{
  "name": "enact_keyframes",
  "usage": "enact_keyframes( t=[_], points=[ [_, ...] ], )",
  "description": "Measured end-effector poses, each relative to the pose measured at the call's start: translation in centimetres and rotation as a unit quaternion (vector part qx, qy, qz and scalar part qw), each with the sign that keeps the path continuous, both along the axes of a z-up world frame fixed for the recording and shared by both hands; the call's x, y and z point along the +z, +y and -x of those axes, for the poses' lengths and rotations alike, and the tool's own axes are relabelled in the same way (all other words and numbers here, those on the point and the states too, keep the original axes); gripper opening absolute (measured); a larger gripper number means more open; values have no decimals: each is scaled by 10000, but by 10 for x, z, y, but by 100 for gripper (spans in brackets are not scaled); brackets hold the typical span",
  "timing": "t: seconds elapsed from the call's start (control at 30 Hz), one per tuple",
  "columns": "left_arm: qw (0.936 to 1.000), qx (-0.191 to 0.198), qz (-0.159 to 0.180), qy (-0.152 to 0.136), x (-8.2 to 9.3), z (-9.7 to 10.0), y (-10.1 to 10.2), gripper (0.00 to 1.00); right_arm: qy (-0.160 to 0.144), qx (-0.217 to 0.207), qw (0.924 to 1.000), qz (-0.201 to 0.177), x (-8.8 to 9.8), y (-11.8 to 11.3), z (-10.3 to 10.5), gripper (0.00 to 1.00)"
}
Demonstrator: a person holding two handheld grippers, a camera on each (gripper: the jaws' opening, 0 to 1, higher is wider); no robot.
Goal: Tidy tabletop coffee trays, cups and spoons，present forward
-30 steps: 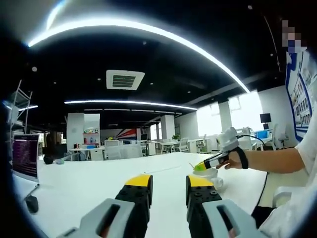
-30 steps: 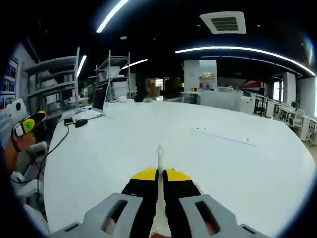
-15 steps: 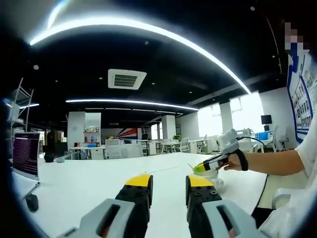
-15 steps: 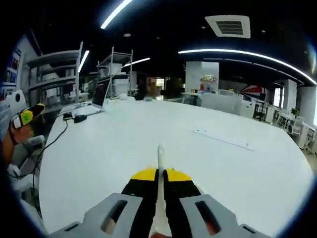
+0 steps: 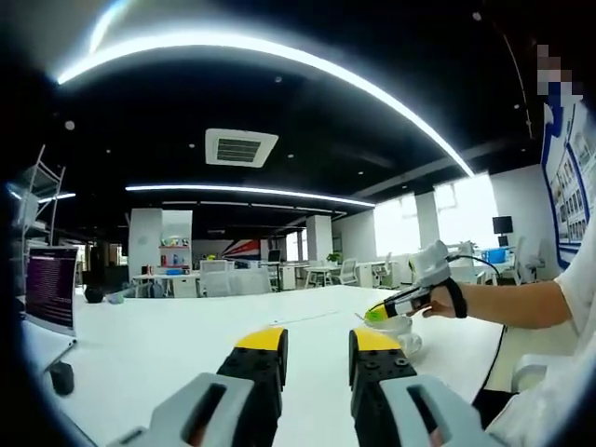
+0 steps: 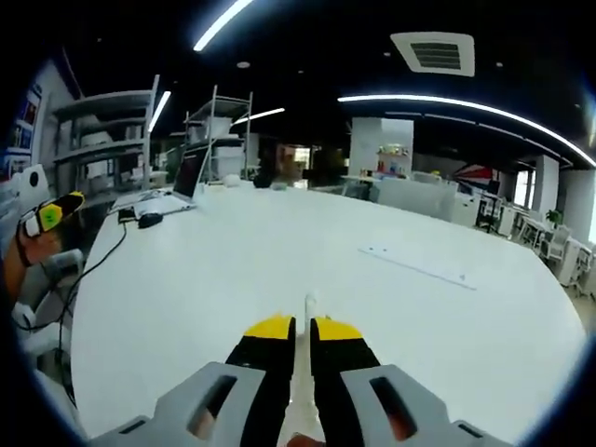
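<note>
In the left gripper view my left gripper (image 5: 317,352) stands open above the white table (image 5: 168,345), nothing between its yellow-tipped jaws. Just right of it a white cup (image 5: 399,326) rests on a saucer (image 5: 410,345), partly behind my jaw. A hand holds my right gripper (image 5: 389,307) directly over that cup, pointing left. In the right gripper view my right gripper (image 6: 304,328) is shut on a white spoon (image 6: 308,305), whose rounded tip pokes out just past the jaws. The left gripper (image 6: 48,216) shows at the far left edge.
A laptop (image 5: 48,291) and a mouse (image 5: 60,377) sit at the table's left end, with a cable (image 6: 98,275) trailing off the edge. Metal shelves (image 6: 104,140) stand beyond. A thin strip (image 6: 415,268) lies on the table. The person's forearm (image 5: 517,303) reaches in from the right.
The spoon's tip now reaches less far past the right jaws, which look slightly looser. Both views have shifted a little; the left gripper stays open.
</note>
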State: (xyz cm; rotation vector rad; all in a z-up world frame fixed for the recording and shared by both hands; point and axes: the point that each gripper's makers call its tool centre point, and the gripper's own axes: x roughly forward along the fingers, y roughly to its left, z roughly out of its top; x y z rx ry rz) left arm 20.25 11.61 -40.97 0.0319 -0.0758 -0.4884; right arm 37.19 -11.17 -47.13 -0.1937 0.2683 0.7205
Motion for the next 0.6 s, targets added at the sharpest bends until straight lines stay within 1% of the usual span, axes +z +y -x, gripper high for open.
enact_keyframes(
  t=[0.13,0.27,0.33,0.47,0.6],
  points=[
    [10000,13,-16,-10,0,-1,1,28,-77,23,10000,-29,7,-2,3,10],
    [10000,92,20,-16,1,-4,7,28,-193,-8,9998,-37,19,-9,5,11],
    [9999,101,33,-9,1,-5,8,28,-260,-29,9996,-84,27,-14,7,12],
    [9999,114,16,9,-1,-7,9,28,-418,-80,9991,-89,45,-30,4,14],
    [9999,157,39,-1,-1,-9,10,28,-583,-171,9980,-146,64,-43,5,14]
  ],
)
